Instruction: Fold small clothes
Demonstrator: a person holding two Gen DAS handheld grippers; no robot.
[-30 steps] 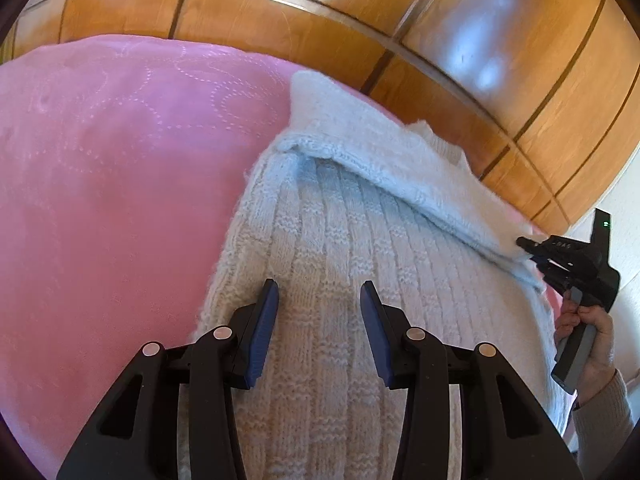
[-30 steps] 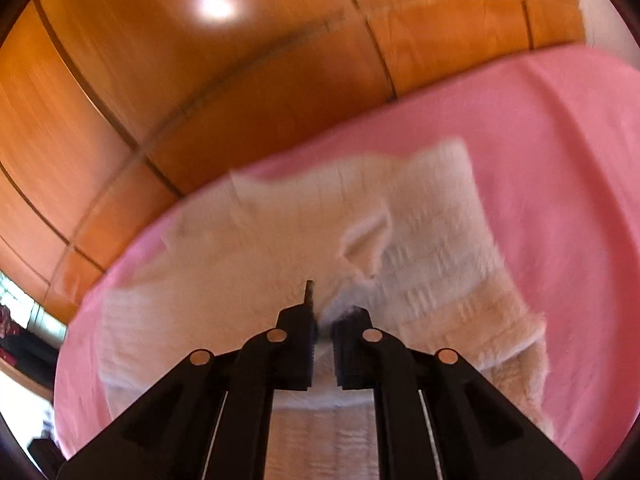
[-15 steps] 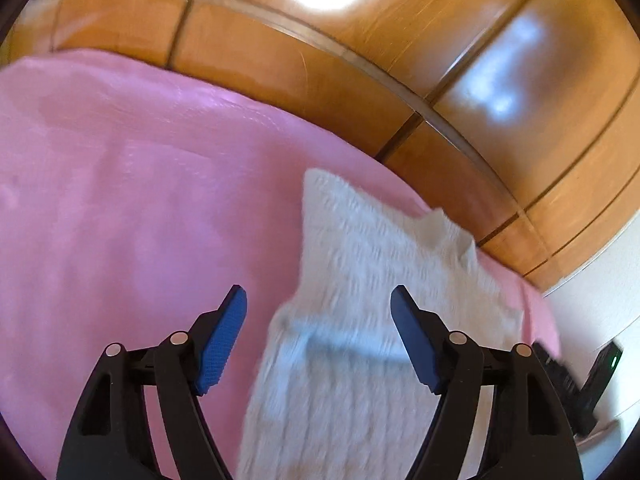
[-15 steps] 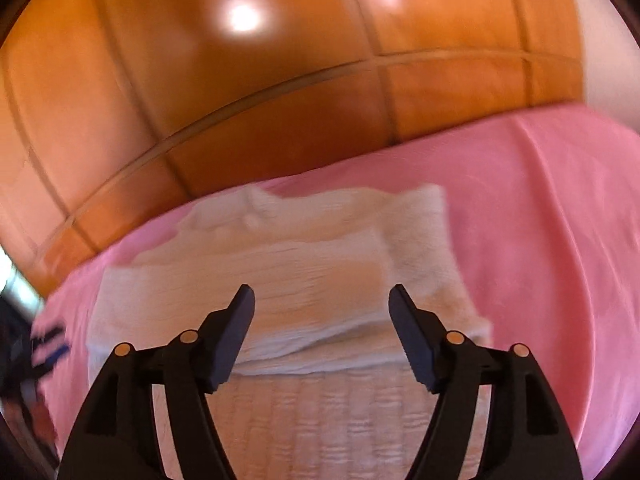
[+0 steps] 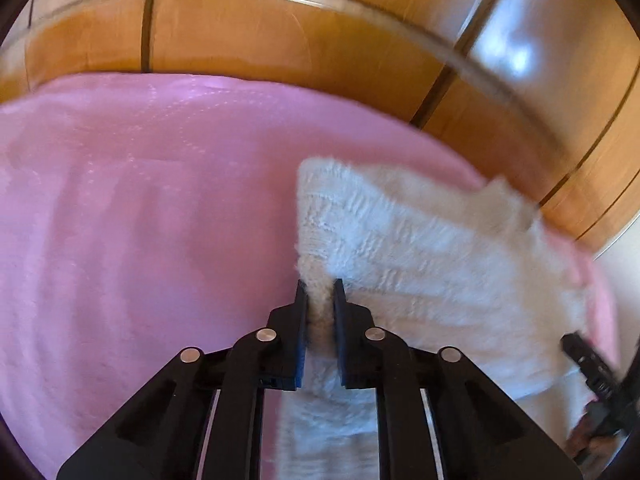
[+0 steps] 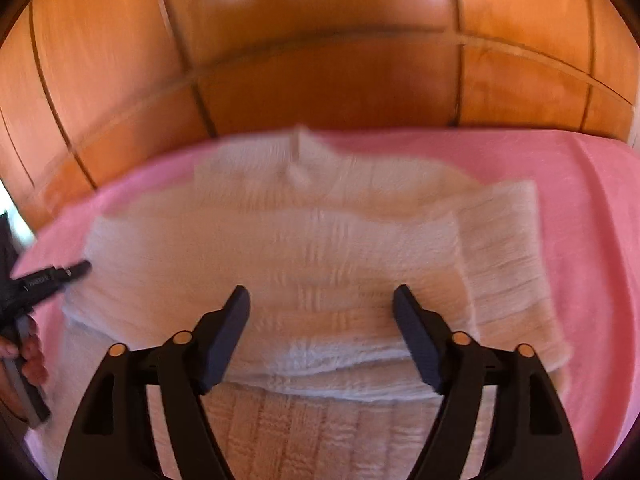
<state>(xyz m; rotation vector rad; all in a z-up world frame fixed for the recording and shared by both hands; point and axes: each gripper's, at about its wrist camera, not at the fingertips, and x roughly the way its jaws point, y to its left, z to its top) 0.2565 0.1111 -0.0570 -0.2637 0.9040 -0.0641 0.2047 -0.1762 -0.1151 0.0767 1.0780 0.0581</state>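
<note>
Since a moment ago, the left tongs (image 5: 320, 292) have slid to the white knit sweater's (image 5: 432, 248) left edge and are closing on it. Right tongs (image 6: 322, 300) are opening, empty, over the folded sweater on the pink bedspread (image 5: 140, 220).

Motion blur softens the white knitted garment (image 5: 420, 248) in both wrist views; its stitch pattern is unreadable toward the far edge. The near end runs off the bottom border. The garment hides the pink cover (image 5: 140, 220) beneath it. A hand (image 6: 28, 356) is cut by the left border.
</note>
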